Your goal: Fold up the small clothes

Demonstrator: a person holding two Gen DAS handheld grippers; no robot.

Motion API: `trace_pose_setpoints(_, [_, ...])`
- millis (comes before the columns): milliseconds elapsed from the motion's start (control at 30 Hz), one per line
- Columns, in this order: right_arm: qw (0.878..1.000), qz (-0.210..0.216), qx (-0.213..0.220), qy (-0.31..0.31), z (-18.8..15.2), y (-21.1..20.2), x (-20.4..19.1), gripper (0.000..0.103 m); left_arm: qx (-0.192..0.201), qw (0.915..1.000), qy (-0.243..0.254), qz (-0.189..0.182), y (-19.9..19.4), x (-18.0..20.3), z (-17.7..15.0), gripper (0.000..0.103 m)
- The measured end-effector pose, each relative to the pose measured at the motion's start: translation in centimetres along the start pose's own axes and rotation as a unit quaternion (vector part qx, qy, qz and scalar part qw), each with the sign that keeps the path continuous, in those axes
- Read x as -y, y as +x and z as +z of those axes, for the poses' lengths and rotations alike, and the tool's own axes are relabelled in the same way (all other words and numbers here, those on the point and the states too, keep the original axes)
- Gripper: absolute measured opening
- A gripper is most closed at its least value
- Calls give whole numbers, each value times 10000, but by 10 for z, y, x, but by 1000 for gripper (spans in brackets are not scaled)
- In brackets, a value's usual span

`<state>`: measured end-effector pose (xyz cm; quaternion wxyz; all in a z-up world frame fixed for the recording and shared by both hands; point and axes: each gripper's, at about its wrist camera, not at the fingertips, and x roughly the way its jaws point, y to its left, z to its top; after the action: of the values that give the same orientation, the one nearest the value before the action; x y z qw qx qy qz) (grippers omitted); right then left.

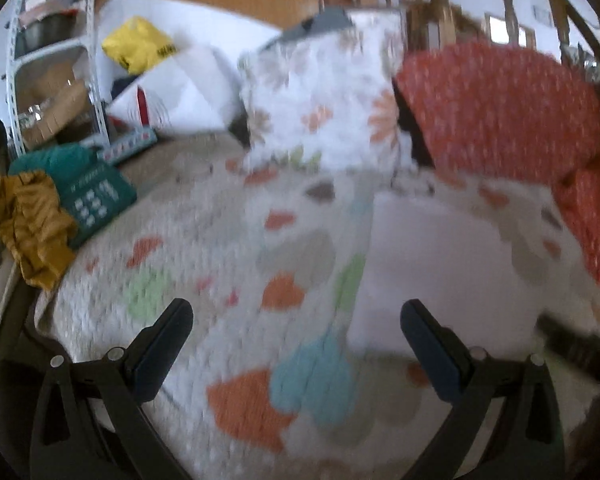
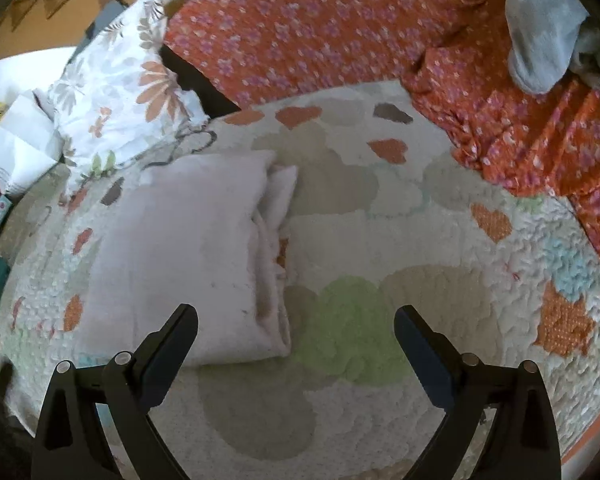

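Observation:
A pale pink folded garment (image 2: 188, 256) lies flat on the patterned quilt (image 2: 380, 240), left of centre in the right wrist view. It also shows blurred in the left wrist view (image 1: 432, 264), to the right. My right gripper (image 2: 296, 320) is open and empty, just above the quilt at the garment's near right corner. My left gripper (image 1: 296, 312) is open and empty over the quilt (image 1: 172, 248), left of the garment. A light blue garment (image 2: 544, 32) lies crumpled at the far right.
A floral pillow (image 2: 116, 92) and an orange flowered blanket (image 2: 340, 28) line the far side of the bed. A mustard cloth (image 1: 32, 228) and a teal item (image 1: 84, 184) lie at the left edge. Shelves (image 1: 48, 60) stand beyond.

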<state>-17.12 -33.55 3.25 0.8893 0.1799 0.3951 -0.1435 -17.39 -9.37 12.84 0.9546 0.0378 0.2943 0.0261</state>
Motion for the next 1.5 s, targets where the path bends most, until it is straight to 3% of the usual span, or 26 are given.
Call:
trace_pose_setpoints(100, [10000,-50,-73,-36,-2,4,-3,101,-57,9994,247,-232,4,-1,3,103])
trace_pose_setpoints(167, [9999,-65,-34,-104,-2,3,-7,101,-507,9963,489,-500,12,-4,-3,103])
trace_pose_setpoints(233, [9998,-81,30,-188,-2,1,-11,101,-1142,9875,548,-937,23,-13,-15,103])
trace_pose_setpoints(367, [9995,-34,88,-299,-3,-4,-19,101,-1704,9787,396,-1077,33,-25,-33,103])
trace_pose_setpoints(867, [9964,-112,-60,-838,-24,2,-44,101,-1975,9724,637,-1064,39,-12,-48,103])
trace_pose_setpoints(1500, [9967,-205,-81,-779,-25,1,-34,101,-2030,9695,734,-1160,38,-4,-55,103])
